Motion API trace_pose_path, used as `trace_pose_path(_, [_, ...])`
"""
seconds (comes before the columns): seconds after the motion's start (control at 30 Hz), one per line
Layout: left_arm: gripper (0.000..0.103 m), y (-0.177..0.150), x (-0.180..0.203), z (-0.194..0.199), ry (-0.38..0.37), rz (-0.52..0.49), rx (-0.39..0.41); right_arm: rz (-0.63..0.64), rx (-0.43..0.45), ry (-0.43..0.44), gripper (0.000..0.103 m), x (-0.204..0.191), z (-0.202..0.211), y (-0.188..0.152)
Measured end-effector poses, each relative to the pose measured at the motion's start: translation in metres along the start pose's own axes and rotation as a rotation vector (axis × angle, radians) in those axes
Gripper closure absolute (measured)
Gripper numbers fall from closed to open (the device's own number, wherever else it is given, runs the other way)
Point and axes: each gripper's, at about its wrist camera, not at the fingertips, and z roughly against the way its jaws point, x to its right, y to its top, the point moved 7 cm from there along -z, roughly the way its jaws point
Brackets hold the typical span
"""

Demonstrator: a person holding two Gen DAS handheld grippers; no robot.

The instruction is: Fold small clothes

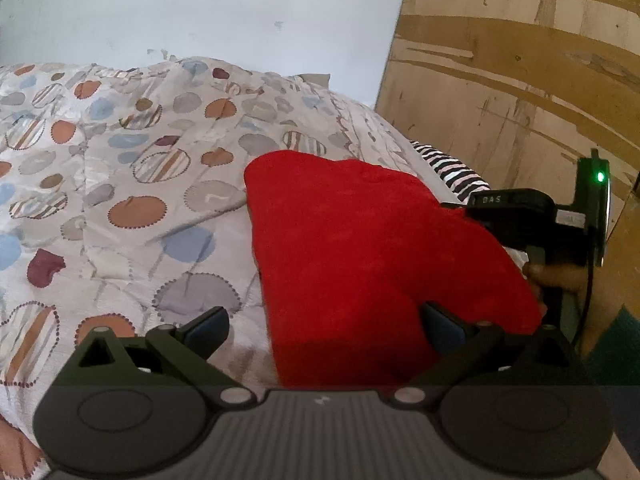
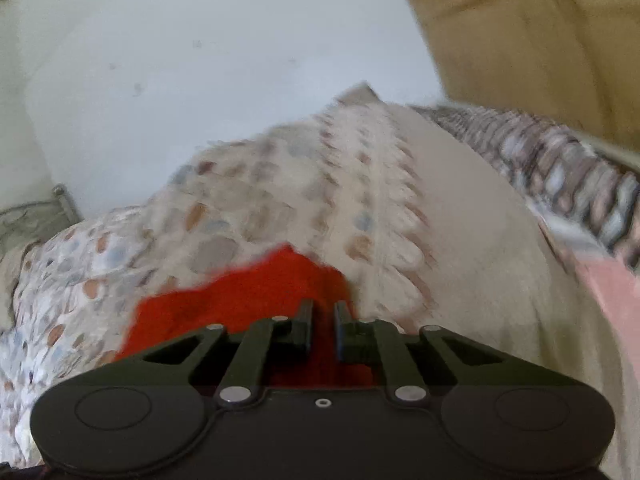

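a bed cover [image 1: 120, 168] with round spots in orange, blue and grey fills most of both views, in front of a pale wall [image 1: 200, 8] and a wooden board [image 1: 520, 60] on the right. a red cloth [image 1: 360, 248] lies on the cover, near its right edge, and a striped fabric [image 1: 452, 172] shows just behind it. the left gripper [image 1: 324, 324] hangs over the near end of the red cloth with its jaws spread wide, holding nothing. the right gripper [image 2: 322, 320] has its jaws almost together at the edge of the red cloth [image 2: 240, 300]; the view is blurred, so it is not possible to tell if they pinch it.
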Motion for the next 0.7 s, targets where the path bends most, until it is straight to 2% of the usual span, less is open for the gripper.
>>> trace_pose_path(0.07, [0.0, -0.001, 0.001, 0.0, 0.007, -0.011, 0.004, -0.016, 0.012, 0.011, 0.088, 0.002, 0.006, -0.001])
trace_pose_path(0.13, [0.0, -0.002, 0.002, 0.001, 0.014, -0.02, 0.01, 0.015, 0.021, -0.009, 0.074, -0.003, 0.013, 0.002])
trace_pose_path(0.17, [0.0, -0.002, 0.002, 0.001, 0.015, -0.017, 0.01, 0.022, 0.027, -0.014, 0.07, -0.006, 0.017, 0.005])
trace_pose_path(0.3, [0.0, -0.003, 0.0, 0.0, 0.004, 0.011, 0.002, 0.022, 0.052, 0.04, 0.034, -0.02, 0.026, 0.018])
trace_pose_path(0.4, [0.0, -0.003, -0.002, 0.001, -0.006, 0.03, -0.006, 0.055, 0.023, 0.044, 0.029, -0.024, 0.022, 0.011])
trace_pose_path(0.47, [0.0, -0.004, -0.003, 0.001, -0.01, 0.04, -0.009, 0.092, -0.032, 0.005, 0.022, -0.021, 0.011, -0.006])
trace_pose_path(0.53, [0.0, -0.005, -0.002, 0.0, -0.022, 0.045, -0.017, 0.105, -0.002, 0.003, 0.01, -0.01, 0.004, -0.026])
trace_pose_path(0.57, [0.0, -0.006, -0.001, 0.0, -0.027, 0.046, -0.02, 0.064, 0.018, 0.036, 0.009, -0.001, 0.003, -0.031])
trace_pose_path(0.63, [0.0, -0.006, 0.001, 0.0, -0.02, 0.04, -0.016, 0.008, 0.004, 0.065, 0.009, 0.006, 0.002, -0.029])
trace_pose_path(0.7, [0.0, -0.005, 0.0, -0.001, -0.019, 0.035, -0.017, 0.023, 0.0, 0.057, 0.008, 0.004, 0.002, -0.029])
